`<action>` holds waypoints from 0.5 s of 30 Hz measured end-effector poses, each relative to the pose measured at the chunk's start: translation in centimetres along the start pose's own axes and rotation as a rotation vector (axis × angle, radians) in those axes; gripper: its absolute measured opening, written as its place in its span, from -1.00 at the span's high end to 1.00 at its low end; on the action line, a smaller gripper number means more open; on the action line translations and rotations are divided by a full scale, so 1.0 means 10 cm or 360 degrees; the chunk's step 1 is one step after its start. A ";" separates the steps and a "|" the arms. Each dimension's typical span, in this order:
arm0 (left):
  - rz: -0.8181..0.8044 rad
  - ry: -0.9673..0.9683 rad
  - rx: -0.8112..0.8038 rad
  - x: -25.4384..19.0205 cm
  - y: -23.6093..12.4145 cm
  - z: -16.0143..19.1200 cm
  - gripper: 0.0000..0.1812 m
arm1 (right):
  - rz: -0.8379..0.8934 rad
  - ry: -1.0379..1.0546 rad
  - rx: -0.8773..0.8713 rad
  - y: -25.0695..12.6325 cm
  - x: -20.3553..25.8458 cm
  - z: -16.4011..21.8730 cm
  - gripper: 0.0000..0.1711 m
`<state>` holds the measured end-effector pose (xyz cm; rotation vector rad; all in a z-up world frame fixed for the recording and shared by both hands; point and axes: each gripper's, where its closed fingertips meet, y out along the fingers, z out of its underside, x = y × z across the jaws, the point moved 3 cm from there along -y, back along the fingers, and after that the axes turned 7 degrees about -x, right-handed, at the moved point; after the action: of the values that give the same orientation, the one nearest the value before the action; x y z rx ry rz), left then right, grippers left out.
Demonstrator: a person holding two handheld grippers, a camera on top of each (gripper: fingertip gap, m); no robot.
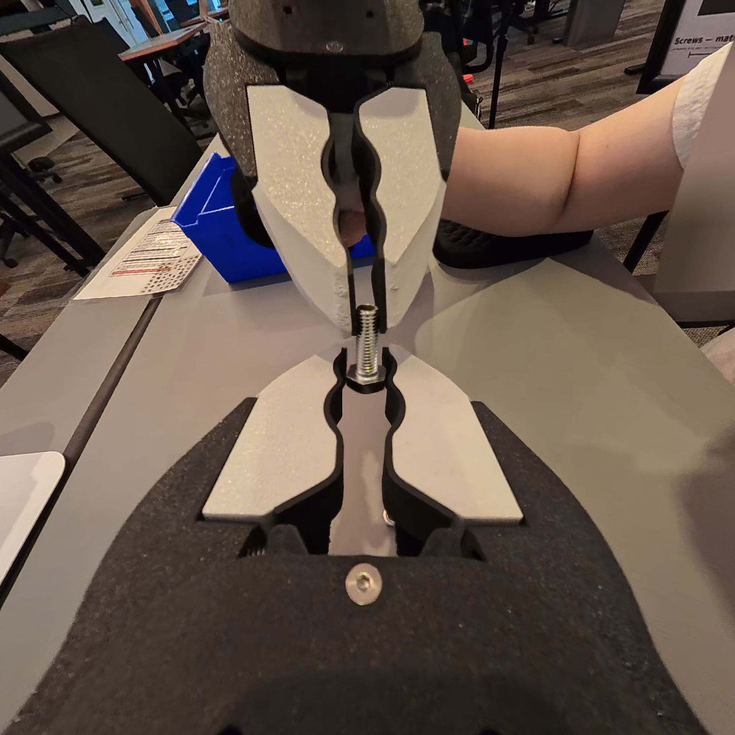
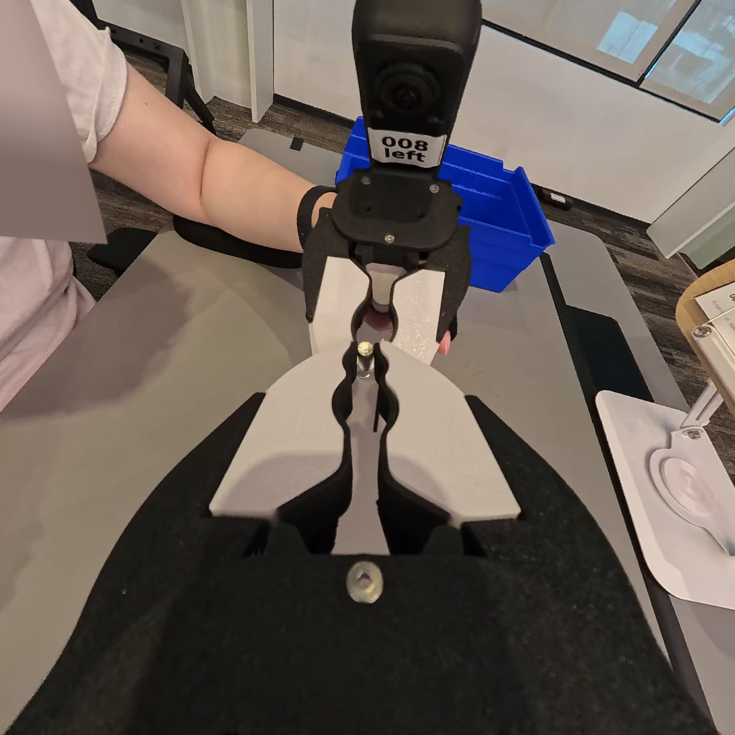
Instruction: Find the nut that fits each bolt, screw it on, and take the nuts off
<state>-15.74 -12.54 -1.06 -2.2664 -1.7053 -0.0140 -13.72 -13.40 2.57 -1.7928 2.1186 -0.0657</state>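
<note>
Spanning the gap between the two claws at the centre of the left wrist view, a silver bolt [image 1: 366, 344] lies with its hex head at the lower end and its threaded shank running up the frame. The left claw [image 1: 364, 378], entering from the bottom, is clenched on the bolt's hex head, its black-lined fingers [image 1: 296, 401] pressing either side. The right claw [image 1: 368, 318], descending from the top of that frame, has its narrow tips closed around the shank's threaded end; whether a nut sits inside those tips cannot be told. In the right wrist view the same bolt [image 2: 364, 360] appears end-on just above centre, pinched between the right claw [image 2: 364, 358] rising from the bottom, with the left claw [image 2: 376, 332] facing it from above and a camera housing [image 2: 409, 79] mounted over it. A person's forearm [image 2: 207, 187] reaches in from the upper left of that view. Beneath both claws lies a grey desk [image 1: 199, 378]. A blue bin [image 1: 214, 226] stands on it left of centre in the left wrist view, with a printed sheet [image 1: 147, 258] beside it further left. A white tray [image 2: 644, 477] occupies the right edge of the right wrist view.
</note>
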 end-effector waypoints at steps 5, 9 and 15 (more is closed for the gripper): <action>0.0020 0.0013 -0.0020 -0.02 0.00 -0.03 0.89 | -0.0012 -0.0018 0.0010 0.00 0.01 0.01 0.91; 0.0000 0.0015 -0.0025 -0.01 0.00 -0.03 0.89 | -0.0002 -0.0025 0.0007 -0.01 0.01 0.01 0.91; -0.0013 0.0032 -0.0025 -0.01 0.01 -0.03 0.89 | -0.0018 -0.0001 -0.0032 -0.03 0.00 -0.01 0.92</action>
<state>-15.63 -12.75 -0.78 -2.2632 -1.7098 -0.0521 -13.47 -13.52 2.76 -1.8161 2.1160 -0.0468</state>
